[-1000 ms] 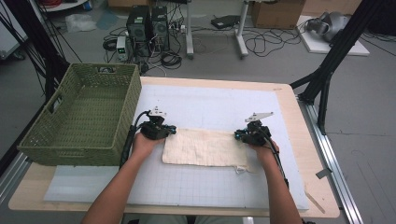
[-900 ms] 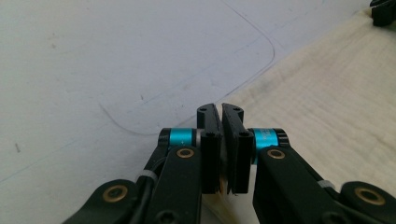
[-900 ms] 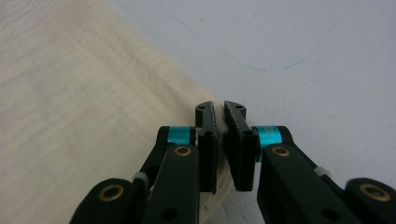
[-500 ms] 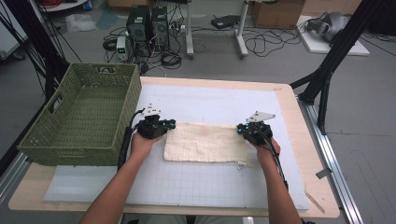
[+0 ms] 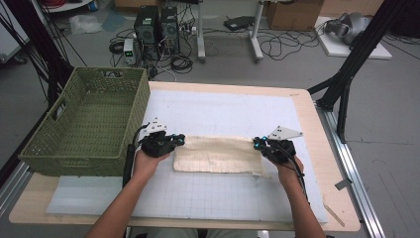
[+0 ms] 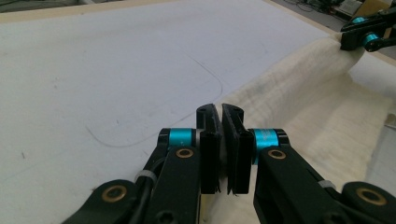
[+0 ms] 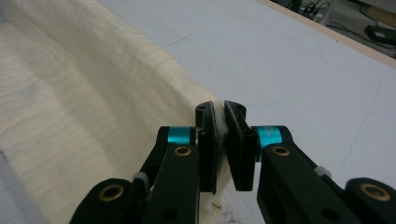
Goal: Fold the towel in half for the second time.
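Observation:
A cream cloth (image 5: 218, 153) lies across the white mat, folded into a long strip. My left gripper (image 5: 179, 141) is shut on the cloth's far left corner, and my right gripper (image 5: 257, 144) is shut on its far right corner. In the left gripper view the jaws pinch the cloth (image 6: 303, 102) edge at my left gripper (image 6: 221, 112), with the other gripper far off at the top right. In the right gripper view the cloth (image 7: 88, 93) runs away to the left from my right gripper (image 7: 220, 108), whose jaws clamp its corner.
A green woven basket (image 5: 39, 151) stands at the table's left side, close to my left hand. The white grid mat (image 5: 218, 111) covers most of the wooden table (image 5: 309, 106). Computers, cables and stands crowd the floor beyond.
Both grippers have carried the cloth's held edge away from the person, toward the table's far side, and slightly up. The cloth strip has shifted with them.

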A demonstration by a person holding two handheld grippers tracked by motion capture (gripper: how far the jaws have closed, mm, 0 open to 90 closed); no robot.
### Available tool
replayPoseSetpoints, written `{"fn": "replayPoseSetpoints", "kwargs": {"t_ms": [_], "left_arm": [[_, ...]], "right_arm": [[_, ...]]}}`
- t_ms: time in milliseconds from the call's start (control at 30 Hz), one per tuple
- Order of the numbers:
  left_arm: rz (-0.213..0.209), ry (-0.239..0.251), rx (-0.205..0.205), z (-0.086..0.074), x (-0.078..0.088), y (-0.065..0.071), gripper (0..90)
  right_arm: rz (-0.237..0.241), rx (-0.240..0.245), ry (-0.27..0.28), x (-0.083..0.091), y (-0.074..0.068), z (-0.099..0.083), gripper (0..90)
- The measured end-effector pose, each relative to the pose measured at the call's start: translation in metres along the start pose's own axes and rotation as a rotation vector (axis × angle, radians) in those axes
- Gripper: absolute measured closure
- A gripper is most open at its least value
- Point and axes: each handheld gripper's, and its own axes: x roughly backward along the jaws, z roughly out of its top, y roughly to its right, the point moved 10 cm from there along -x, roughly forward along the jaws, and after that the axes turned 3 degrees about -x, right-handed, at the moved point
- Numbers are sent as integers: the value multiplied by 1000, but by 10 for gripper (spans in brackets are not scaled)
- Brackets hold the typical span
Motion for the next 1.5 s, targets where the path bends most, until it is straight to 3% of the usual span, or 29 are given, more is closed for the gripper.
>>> {"fn": "replayPoseSetpoints", "kwargs": {"t_ms": [633,900,1033,1200,1333,1500], "left_arm": [[-32,-44,-54,-24,12,25,843],[-46,-73,-28,-42,15,31,807],[-37,-43,9,-35,20,29,586],[-24,32,2,-16,30,27,557],[-38,93,17,-3,34,28,559],[-38,47,-10,-6,18,29,591]], "right_arm": [[42,2,24,21,-23,-27,831],[58,33,0,26,-32,-37,830],[66,37,-6,29,-35,-39,812],[62,17,7,40,-32,-40,688],[63,-39,64,53,-25,-33,642],[21,-94,132,61,-20,-13,557]]}}
